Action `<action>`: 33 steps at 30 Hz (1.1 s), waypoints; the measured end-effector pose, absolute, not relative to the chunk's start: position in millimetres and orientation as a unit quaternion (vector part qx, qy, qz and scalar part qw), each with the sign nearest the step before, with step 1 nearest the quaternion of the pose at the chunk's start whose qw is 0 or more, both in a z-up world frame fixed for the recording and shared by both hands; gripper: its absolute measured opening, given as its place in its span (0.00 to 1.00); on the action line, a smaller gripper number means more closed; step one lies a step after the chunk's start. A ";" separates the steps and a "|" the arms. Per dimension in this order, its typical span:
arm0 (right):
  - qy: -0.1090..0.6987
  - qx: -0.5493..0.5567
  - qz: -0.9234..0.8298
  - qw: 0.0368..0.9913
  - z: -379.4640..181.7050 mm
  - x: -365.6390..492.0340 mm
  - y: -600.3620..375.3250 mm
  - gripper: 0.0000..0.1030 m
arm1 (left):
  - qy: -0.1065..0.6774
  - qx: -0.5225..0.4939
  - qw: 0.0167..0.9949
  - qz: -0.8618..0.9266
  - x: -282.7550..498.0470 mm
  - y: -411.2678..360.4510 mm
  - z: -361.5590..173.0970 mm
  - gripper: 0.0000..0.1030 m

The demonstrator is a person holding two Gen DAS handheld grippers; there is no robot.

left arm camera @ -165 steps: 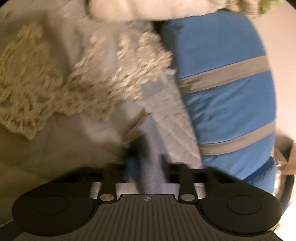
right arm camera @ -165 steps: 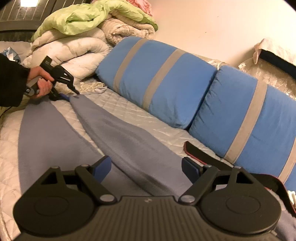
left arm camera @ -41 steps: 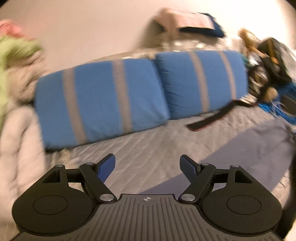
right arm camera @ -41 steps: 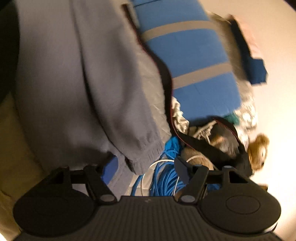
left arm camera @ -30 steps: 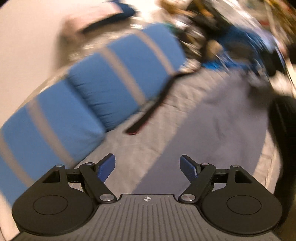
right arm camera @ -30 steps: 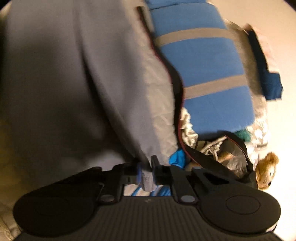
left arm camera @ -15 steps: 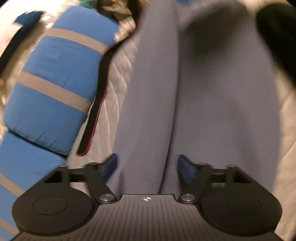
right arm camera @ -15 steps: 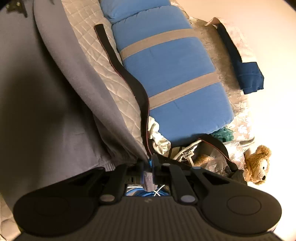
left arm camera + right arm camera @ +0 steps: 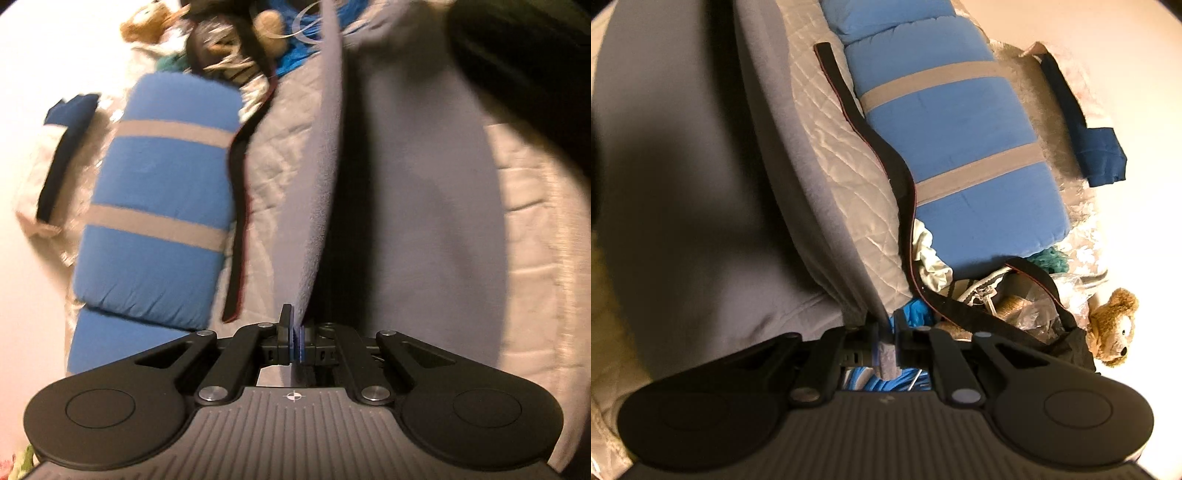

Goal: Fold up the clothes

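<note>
Grey-blue trousers [image 9: 417,206] lie along the quilted bed, one leg edge lifted into a ridge. My left gripper [image 9: 296,341] is shut on that raised edge, the cloth running up and away from its jaws. In the right wrist view the same trousers [image 9: 683,177] spread to the left, and my right gripper [image 9: 885,347] is shut on the hem, a grey tab of cloth poking out between its fingers. Both ends of the pinched edge are held off the bed.
Blue cushions with grey stripes [image 9: 159,206] [image 9: 953,147] line the wall side. A black strap with red trim [image 9: 882,155] lies on the white quilt [image 9: 842,158]. Beyond the bed's end sit blue cables, bags and a teddy bear [image 9: 1112,325]. A dark sleeve [image 9: 524,74] fills the upper right.
My left gripper swung over the trousers and closed on the leg's edge; half a second ago its fingers were apart. The right gripper keeps its hold on the hem and has lifted slightly.
</note>
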State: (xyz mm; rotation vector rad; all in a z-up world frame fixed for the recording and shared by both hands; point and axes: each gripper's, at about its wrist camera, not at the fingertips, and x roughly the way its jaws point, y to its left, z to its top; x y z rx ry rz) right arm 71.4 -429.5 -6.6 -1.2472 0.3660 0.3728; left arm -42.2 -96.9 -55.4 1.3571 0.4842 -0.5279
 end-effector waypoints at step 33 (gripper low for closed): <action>0.232 -0.625 0.197 0.719 -88.6 0.4 -428.1 0.28 | 0.290 0.663 0.638 -0.263 -77.5 -101.7 -114.0 0.04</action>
